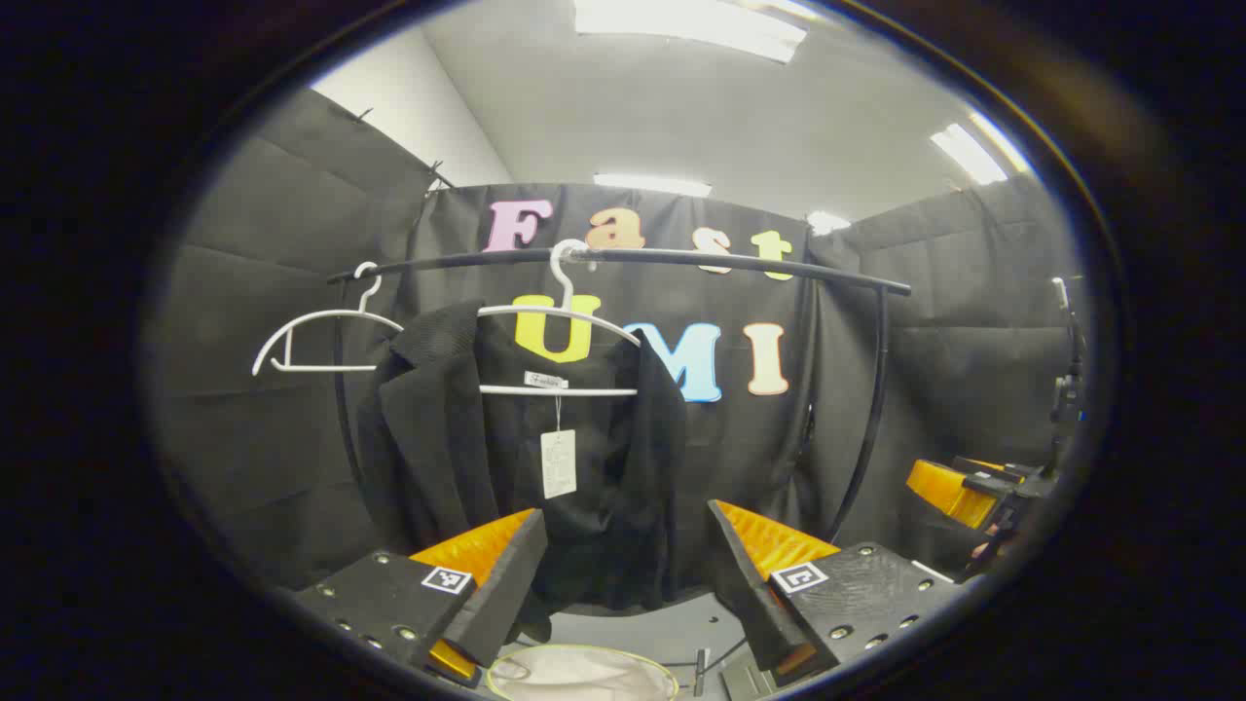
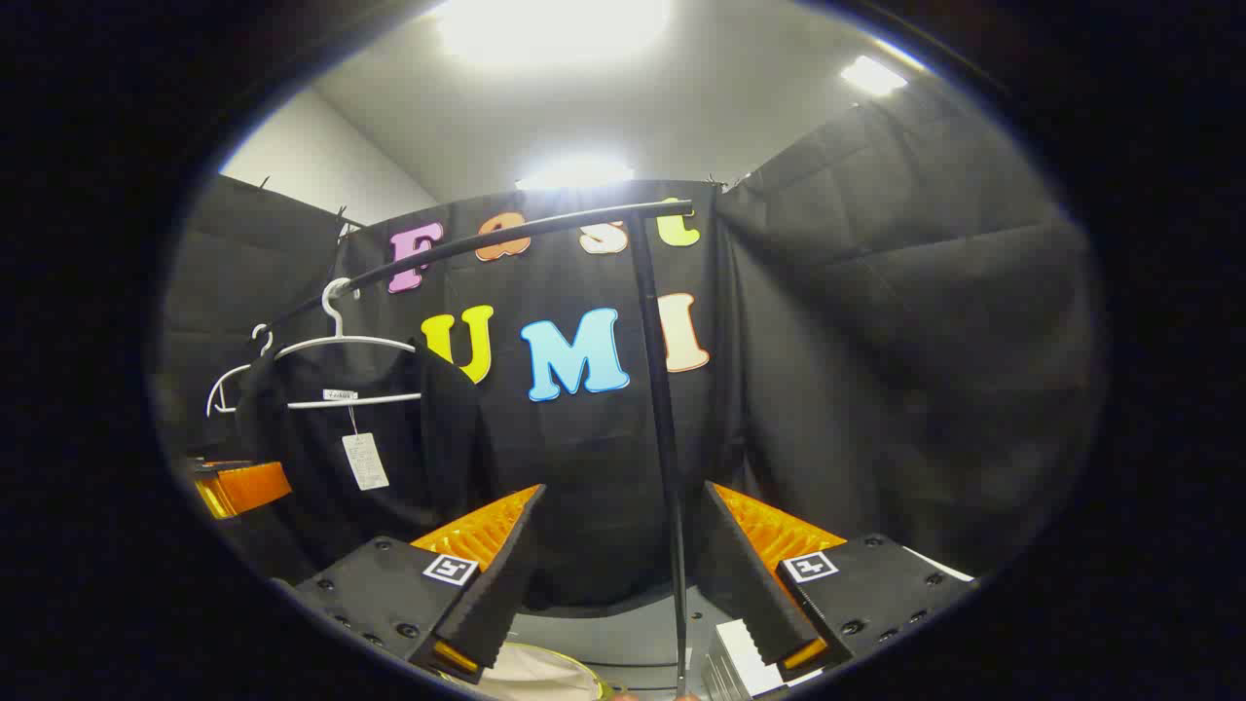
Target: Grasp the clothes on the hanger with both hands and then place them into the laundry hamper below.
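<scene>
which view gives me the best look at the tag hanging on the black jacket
The left gripper view. The tag hangs near the middle of it, facing the camera, against the jacket on the hanger. In the right gripper view the tag sits far left, smaller and at an angle.

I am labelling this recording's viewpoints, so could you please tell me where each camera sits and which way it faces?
Left gripper view: rides on the left gripper, open, facing the black garment on its white hanger; the right gripper shows at the far right edge.
Right gripper view: rides on the right gripper, open, facing the rack's upright post and the booth wall; the garment hangs off to the left, and the left gripper shows at the left edge.
Shared: the garment, both hangers, the rack rail and the hamper rim below.
</scene>
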